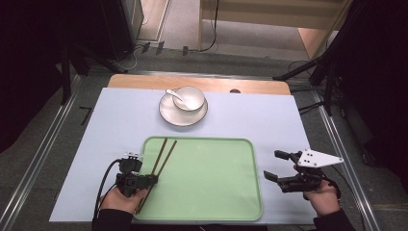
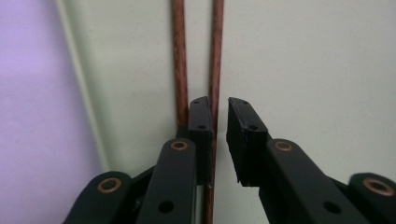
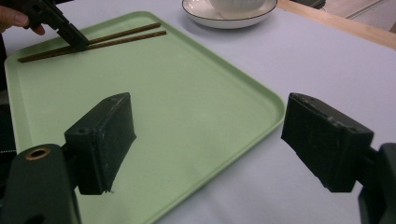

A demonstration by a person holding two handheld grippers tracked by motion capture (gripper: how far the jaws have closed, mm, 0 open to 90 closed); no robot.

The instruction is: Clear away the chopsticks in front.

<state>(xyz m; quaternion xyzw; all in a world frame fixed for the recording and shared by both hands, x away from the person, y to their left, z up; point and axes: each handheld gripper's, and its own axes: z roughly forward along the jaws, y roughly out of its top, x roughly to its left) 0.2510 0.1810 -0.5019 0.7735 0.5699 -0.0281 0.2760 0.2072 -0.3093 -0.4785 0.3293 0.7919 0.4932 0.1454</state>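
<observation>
Two brown chopsticks (image 1: 161, 156) (image 3: 107, 39) lie side by side on the left part of a light green tray (image 1: 216, 178) (image 3: 187, 93). My left gripper (image 1: 152, 179) (image 2: 218, 105) is down over their near ends, jaws a small gap apart. The right chopstick (image 2: 216, 56) runs into that gap beside the left pad, with bare tray (image 2: 303, 56) showing before the right pad; the left chopstick (image 2: 179, 56) passes outside the jaws. My right gripper (image 1: 272, 164) (image 3: 205, 100) hovers at the tray's right edge, jaws wide apart with nothing between them.
A white bowl (image 1: 188, 97) with a white spoon (image 1: 173, 93) stands on a saucer (image 1: 183, 115) (image 3: 229, 16) beyond the tray. A pale lilac mat (image 1: 120, 120) covers the wooden table (image 1: 144, 82). Dark stands and cables flank the table.
</observation>
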